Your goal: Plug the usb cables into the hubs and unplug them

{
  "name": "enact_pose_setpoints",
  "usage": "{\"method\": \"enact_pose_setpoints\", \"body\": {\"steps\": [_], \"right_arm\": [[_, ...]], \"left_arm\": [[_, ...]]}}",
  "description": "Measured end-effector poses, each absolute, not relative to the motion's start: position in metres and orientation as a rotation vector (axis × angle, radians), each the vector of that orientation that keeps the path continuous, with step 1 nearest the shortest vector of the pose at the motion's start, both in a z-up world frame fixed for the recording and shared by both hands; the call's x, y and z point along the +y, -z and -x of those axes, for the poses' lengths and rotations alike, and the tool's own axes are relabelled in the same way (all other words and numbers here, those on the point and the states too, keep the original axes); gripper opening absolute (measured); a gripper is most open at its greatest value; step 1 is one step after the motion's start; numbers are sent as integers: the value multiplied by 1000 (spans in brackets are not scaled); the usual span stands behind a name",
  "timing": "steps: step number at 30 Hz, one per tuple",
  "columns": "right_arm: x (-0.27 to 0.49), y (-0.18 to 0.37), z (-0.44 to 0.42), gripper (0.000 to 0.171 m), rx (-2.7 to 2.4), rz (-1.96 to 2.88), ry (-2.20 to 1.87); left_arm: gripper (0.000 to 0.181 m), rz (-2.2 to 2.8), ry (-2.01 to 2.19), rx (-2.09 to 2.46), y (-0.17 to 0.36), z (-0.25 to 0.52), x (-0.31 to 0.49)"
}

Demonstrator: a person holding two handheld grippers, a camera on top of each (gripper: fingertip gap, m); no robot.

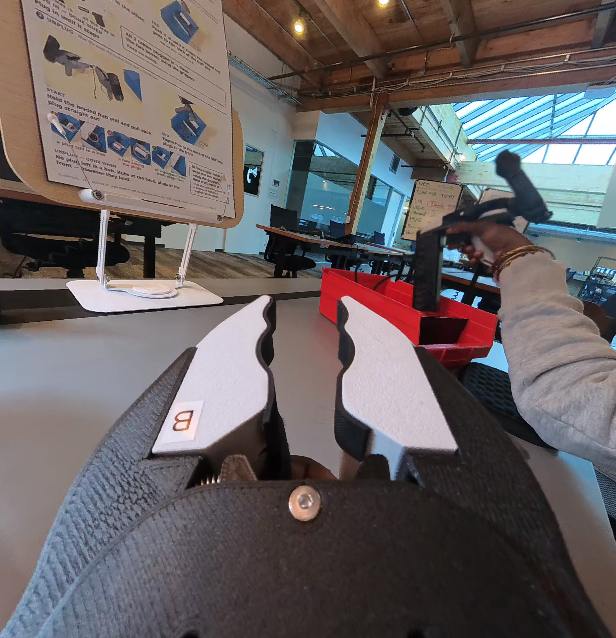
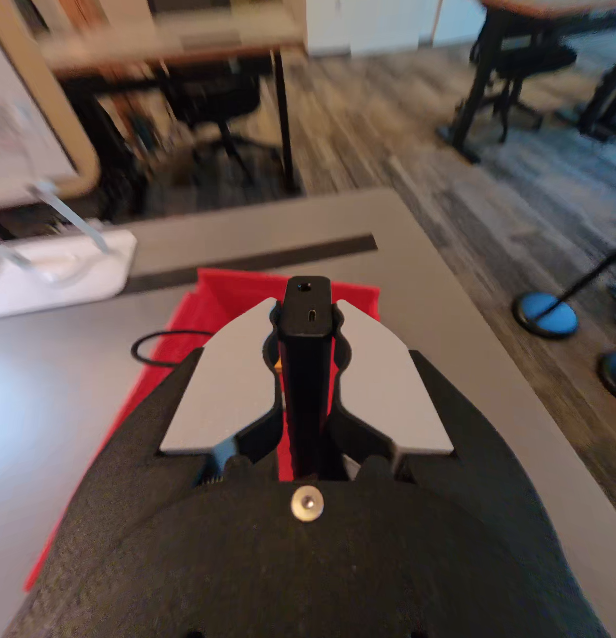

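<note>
My right gripper [image 2: 307, 307] is shut on a slim black USB hub [image 2: 308, 314], gripped by its sides with its end face and a small port toward the camera. It hangs above a red bin [image 2: 230, 293], where a black cable loop [image 2: 161, 345] pokes over the rim. In the left wrist view the right gripper [image 1: 427, 303] points down over the red bin [image 1: 379, 307], held by a hand in a grey sleeve. My left gripper [image 1: 304, 307] is open and empty above the grey table [image 1: 92, 379].
A white stand [image 1: 144, 293] holding an instruction sheet [image 1: 127, 103] sits at the table's far left; it shows blurred in the right wrist view [image 2: 58, 269]. The table's right edge [image 2: 472, 310] drops to a wood floor with chair bases and desks beyond. My right fingertips sit around 50 centimeters from my left ones.
</note>
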State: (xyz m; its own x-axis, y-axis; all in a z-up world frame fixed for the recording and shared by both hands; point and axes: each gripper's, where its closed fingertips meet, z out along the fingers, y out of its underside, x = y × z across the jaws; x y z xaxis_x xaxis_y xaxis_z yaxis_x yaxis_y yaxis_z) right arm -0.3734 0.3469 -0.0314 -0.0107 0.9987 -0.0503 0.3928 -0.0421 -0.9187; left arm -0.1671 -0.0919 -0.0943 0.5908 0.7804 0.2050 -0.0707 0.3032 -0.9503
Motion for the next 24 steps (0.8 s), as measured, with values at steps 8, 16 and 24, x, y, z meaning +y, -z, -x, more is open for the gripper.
{"method": "enact_pose_setpoints", "body": {"steps": [8,16,24], "right_arm": [[342,94,402,28,-1648,1635,-914],[335,96,424,28,-1600,1546,-897],[336,102,440,29,-1557,1502,-902]], "left_arm": [[34,1154,-624,-767,98,168,-89],[34,1163,-614,-769,100,167,-88],[34,1175,-596,-769,101,167,-85]]}}
